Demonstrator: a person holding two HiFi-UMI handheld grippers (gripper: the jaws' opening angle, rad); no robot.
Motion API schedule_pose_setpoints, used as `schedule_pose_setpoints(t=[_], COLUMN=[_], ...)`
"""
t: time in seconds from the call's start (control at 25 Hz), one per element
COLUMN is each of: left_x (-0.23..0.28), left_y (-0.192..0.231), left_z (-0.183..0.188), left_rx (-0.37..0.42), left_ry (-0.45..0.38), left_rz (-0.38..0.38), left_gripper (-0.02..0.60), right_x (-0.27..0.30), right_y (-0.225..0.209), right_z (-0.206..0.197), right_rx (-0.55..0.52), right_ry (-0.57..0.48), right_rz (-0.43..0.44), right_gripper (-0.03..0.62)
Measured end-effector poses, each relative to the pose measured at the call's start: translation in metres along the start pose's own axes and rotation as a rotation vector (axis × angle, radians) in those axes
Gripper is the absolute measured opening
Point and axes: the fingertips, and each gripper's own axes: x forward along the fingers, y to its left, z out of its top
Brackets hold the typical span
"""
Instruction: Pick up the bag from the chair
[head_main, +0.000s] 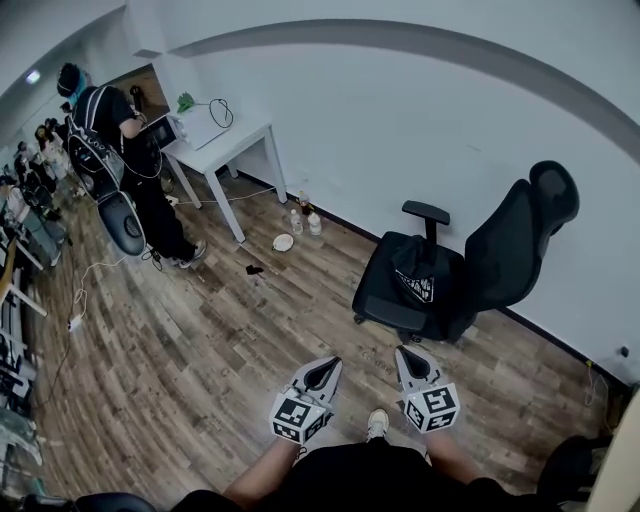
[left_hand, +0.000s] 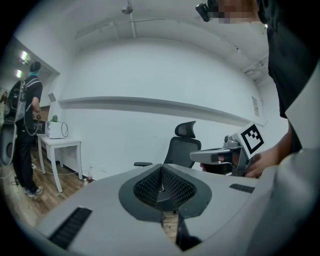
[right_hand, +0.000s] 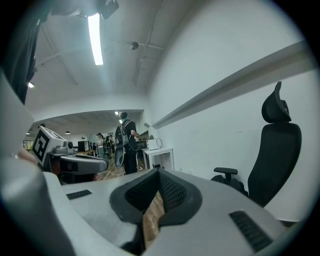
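Note:
The black bag (head_main: 414, 272) with a white print lies on the seat of a black office chair (head_main: 505, 250) by the white wall. Both grippers are held low over the wooden floor, short of the chair and apart from it. My left gripper (head_main: 332, 363) points ahead with its jaws shut and empty; in its own view the ribbed pads (left_hand: 150, 186) meet. My right gripper (head_main: 403, 353) is the one closer to the chair's base, jaws also shut on nothing. The chair (right_hand: 275, 155) fills the right of the right gripper view.
A person with a backpack (head_main: 120, 150) stands at a white table (head_main: 215, 140) at the far left. Bottles (head_main: 305, 218) and a white dish (head_main: 283, 242) sit on the floor by the wall. Cables (head_main: 85, 290) trail over the floor at left.

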Motion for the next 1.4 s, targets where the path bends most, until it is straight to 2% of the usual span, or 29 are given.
schedule_pose_setpoints(t=[0.16, 0.48, 0.92, 1.2, 1.4], left_x=[0.032, 0.089, 0.129, 0.149, 0.18], left_y=[0.007, 0.002, -0.003, 0.017, 0.042], left_z=[0.007, 0.019, 0.034, 0.021, 0.026], left_rx=[-0.048, -0.029, -0.008, -0.035, -0.04], left_ry=[-0.019, 0.0, -0.011, 0.015, 0.014], left_rz=[0.016, 0.018, 0.007, 0.006, -0.027], left_gripper=[0.022, 0.021, 0.021, 0.021, 0.021], right_x=[0.014, 0.03, 0.043, 0.059, 0.085], right_y=[-0.034, -0.088, -0.121, -0.147, -0.166], right_z=[0.002, 0.007, 0.02, 0.013, 0.017], right_rx=[0.001, 0.013, -0.008, 0.002, 0.002], right_ry=[0.011, 0.012, -0.01, 0.012, 0.027], right_rz=[0.008, 0.026, 0.033, -0.009, -0.047], right_gripper=[0.02, 0.02, 0.02, 0.02, 0.02])
